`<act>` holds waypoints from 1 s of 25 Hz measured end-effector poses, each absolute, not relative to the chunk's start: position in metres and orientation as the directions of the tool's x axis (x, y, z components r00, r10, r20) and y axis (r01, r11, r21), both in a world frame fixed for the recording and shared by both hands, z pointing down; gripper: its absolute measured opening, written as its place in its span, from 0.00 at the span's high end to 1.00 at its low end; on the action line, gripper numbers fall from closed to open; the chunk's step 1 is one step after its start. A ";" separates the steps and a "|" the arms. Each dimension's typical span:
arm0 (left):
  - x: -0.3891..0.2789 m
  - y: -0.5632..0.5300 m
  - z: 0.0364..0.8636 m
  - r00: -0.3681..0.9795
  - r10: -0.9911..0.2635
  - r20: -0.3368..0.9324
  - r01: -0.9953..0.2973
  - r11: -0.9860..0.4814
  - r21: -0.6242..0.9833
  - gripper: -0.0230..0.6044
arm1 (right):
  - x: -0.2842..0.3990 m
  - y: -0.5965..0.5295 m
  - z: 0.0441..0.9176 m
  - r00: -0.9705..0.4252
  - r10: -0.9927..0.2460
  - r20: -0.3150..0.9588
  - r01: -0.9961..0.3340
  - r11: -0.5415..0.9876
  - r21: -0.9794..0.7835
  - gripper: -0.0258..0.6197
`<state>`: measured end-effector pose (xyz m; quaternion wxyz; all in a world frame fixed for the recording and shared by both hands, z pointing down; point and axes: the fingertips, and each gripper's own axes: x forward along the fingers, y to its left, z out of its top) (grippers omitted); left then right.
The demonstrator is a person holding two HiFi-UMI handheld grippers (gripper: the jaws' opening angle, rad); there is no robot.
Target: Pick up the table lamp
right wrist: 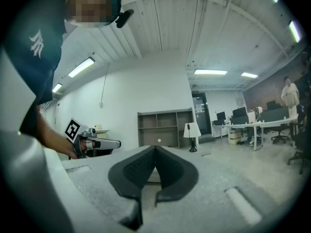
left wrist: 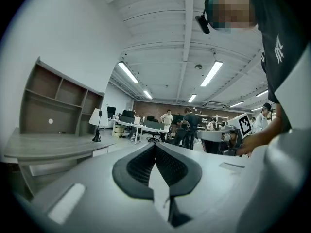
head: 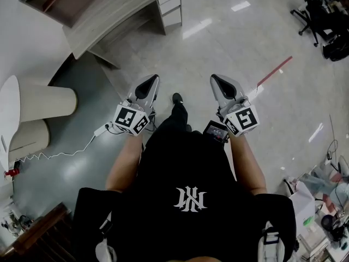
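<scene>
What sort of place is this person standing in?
Most likely an open-plan office or workshop: rows of desks with monitors, long ceiling strip lights, and a table lamp beside a shelf unit.

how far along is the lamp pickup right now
Done: nothing yet; the table lamp stands upright on the desk, far off. In hand: nothing; the left gripper and right gripper are both shut and empty. Left: get to the lamp, open a gripper, grasp it and lift.
</scene>
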<state>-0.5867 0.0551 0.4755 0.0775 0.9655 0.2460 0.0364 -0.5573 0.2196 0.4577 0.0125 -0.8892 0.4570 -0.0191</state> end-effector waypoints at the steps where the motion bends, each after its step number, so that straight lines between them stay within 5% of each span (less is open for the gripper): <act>1: -0.576 0.052 0.477 0.876 0.481 0.033 0.469 -0.867 0.167 0.97 | -0.546 0.216 0.458 0.581 -0.813 0.023 -0.812 -0.582 -0.038 0.96; 25: -0.334 -0.026 0.467 0.863 0.505 -0.021 0.497 -0.841 0.214 0.97 | -0.312 0.148 0.427 0.610 -0.791 0.043 -0.792 -0.610 0.013 0.96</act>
